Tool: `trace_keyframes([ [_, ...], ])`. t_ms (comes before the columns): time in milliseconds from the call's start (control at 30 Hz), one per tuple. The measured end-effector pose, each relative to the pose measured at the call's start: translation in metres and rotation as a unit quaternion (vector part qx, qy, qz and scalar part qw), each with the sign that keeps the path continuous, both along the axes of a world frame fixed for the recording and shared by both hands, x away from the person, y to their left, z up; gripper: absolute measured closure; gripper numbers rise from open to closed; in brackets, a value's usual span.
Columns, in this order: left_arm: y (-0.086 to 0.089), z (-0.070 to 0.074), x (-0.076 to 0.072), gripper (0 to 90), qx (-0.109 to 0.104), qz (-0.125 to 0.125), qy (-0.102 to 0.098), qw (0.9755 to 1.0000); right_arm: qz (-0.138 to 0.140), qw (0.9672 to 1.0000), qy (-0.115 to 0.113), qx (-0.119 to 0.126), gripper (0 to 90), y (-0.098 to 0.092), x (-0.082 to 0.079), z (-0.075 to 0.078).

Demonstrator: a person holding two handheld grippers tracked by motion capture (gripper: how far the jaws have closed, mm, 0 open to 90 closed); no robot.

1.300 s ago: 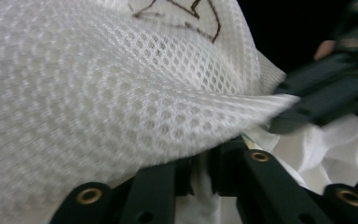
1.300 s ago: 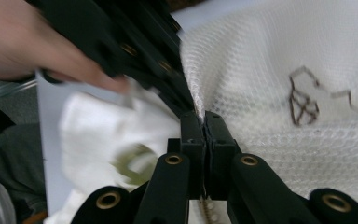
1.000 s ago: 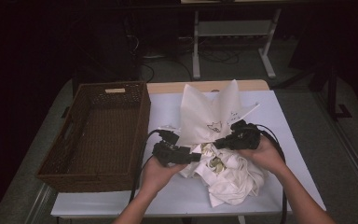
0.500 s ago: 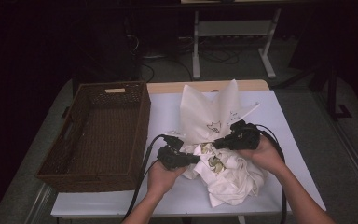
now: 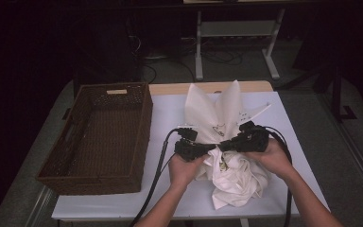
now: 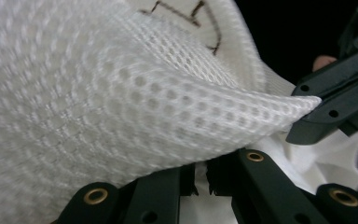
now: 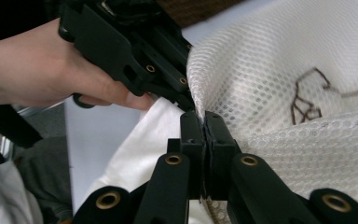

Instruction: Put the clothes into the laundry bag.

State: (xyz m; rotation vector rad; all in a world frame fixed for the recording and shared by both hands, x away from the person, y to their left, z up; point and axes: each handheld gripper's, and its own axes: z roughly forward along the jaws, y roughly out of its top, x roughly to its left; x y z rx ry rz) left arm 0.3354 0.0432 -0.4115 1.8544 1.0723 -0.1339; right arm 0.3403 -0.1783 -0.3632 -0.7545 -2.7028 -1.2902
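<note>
At the left of the table [image 5: 123, 208] stands a brown wicker basket [image 5: 99, 135], its long side running from near to far, with a pale label on its far wall. It sits on the white sheet [image 5: 170, 113] that covers most of the tabletop, and it is well apart from the cloth.

Right of the basket, the left gripper [image 5: 207, 149] comes in from the near edge, held in the person's left hand [image 5: 185, 166], with its black cable trailing toward the near side. Its jaws have just been closing and now stand narrow, pinched on a fold of the white mesh cloth [image 5: 227, 142]; in the left gripper view the cloth [image 6: 121, 93] lies over the jaws and the fold runs between them.

The cloth lies at the middle right of the table. Its far part fans out flat in pointed flaps with a dark printed drawing, and its near part is bunched into a crumpled heap just below the two grippers.

Farther right, the right gripper [image 5: 223, 144] points left toward the other one, held in the right hand [image 5: 272, 158]. In the right gripper view its jaws are pressed together on an edge of the cloth [image 7: 279, 84], with the left gripper [image 7: 186, 100] biting the same fold just beyond.
</note>
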Motion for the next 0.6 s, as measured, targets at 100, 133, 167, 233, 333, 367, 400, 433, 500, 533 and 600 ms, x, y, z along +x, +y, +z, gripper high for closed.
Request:
trace_keyframes([
  [100,0.006,0.007,-0.004,76.0,0.017,-0.020,-0.005,0.9996,-0.005,0.9999,0.005,-0.010,87.7,-0.001,0.004,-0.008],
  [133,0.010,0.010,-0.006,71.3,0.021,-0.023,-0.001,0.9995,-0.007,0.9999,0.005,-0.008,87.7,-0.001,0.005,-0.008],
  [167,0.015,0.013,-0.008,66.3,0.023,-0.028,0.002,0.9993,-0.007,0.9999,0.004,-0.009,87.7,-0.001,0.005,-0.008],
  [233,0.024,0.019,-0.014,54.2,0.039,-0.044,0.005,0.9982,-0.008,0.9999,0.002,-0.008,87.7,0.000,0.006,-0.008],
  [333,0.042,0.024,-0.022,41.7,0.023,-0.045,0.025,0.9984,-0.008,0.9999,-0.004,-0.010,87.6,0.000,0.006,-0.007],
  [367,0.046,0.025,-0.023,39.2,0.019,-0.046,0.032,0.9983,-0.007,0.9999,-0.004,-0.009,87.6,0.000,0.006,-0.007],
  [400,0.048,0.025,-0.026,37.3,0.018,-0.050,0.034,0.9980,-0.009,0.9999,-0.004,-0.010,87.6,0.001,0.006,-0.006],
  [433,0.047,0.024,-0.028,35.9,0.017,-0.056,0.040,0.9975,-0.008,0.9999,-0.006,-0.010,87.5,0.002,0.006,-0.006],
  [500,0.042,0.018,-0.030,34.9,0.016,-0.069,0.052,0.9961,-0.008,0.9999,-0.008,-0.013,87.6,0.003,0.006,-0.005],
  [533,0.037,0.014,-0.029,34.8,0.013,-0.074,0.059,0.9954,-0.006,0.9998,-0.009,-0.013,87.6,0.004,0.006,-0.005],
  [600,0.022,0.008,-0.025,35.2,0.011,-0.079,0.070,0.9944,-0.004,0.9998,-0.009,-0.015,87.5,0.007,0.006,-0.004],
])
